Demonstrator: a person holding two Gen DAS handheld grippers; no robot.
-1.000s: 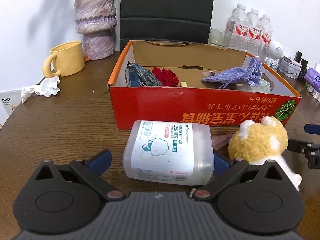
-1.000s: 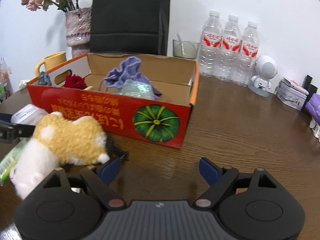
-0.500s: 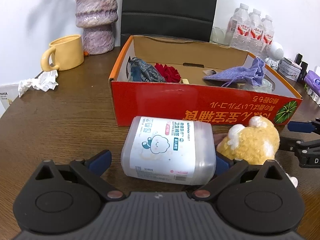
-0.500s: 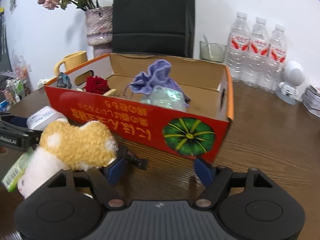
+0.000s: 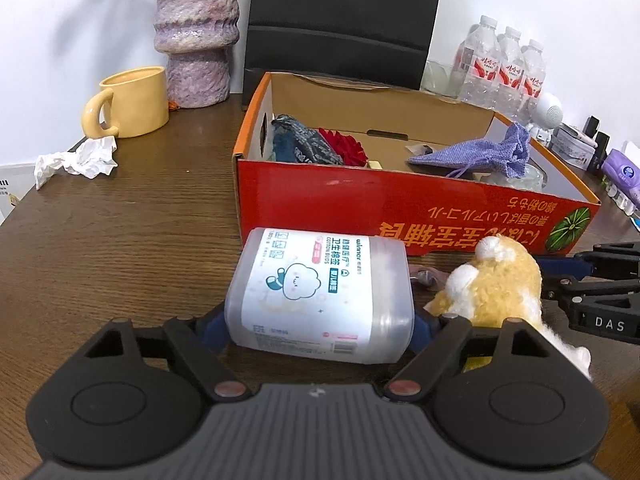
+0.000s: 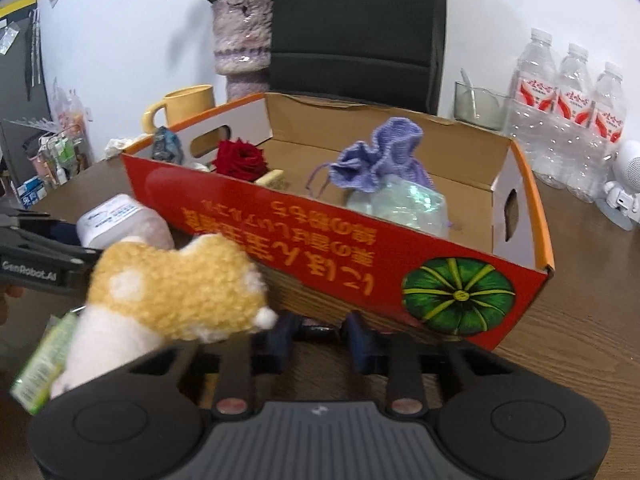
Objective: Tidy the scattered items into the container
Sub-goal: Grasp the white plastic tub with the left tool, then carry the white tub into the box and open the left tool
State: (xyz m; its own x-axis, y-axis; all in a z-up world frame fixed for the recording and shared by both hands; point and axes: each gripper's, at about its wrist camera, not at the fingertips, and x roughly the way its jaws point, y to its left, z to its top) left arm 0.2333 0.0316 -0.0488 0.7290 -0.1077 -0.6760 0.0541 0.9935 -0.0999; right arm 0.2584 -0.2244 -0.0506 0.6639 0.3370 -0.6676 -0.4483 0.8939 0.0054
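A clear cotton bud box (image 5: 320, 292) lies on its side on the wooden table, in front of the red cardboard container (image 5: 400, 204). My left gripper (image 5: 320, 328) is closing and both pads touch the box's ends. A yellow and white plush toy (image 5: 500, 280) lies right of it. In the right wrist view the plush (image 6: 180, 288) leans over the left finger, outside the jaws. My right gripper (image 6: 320, 336) is closing on a small dark packet (image 6: 320, 325) against the container's front wall (image 6: 320, 232). The packet fills the narrow gap between the pads.
Inside the container lie a purple pouch (image 5: 480, 156), a red rose (image 5: 348, 148) and a dark cloth (image 5: 304, 142). A yellow mug (image 5: 132, 102), a vase (image 5: 196, 32) and crumpled tissue (image 5: 76, 158) stand at the left. Water bottles (image 5: 504, 64) stand at the back right, with a black chair (image 5: 340, 20) behind the container.
My left jaws have drawn in onto the cotton bud box. The right gripper has slid toward the container's front wall and its jaws have narrowed around the dark packet beside the plush.
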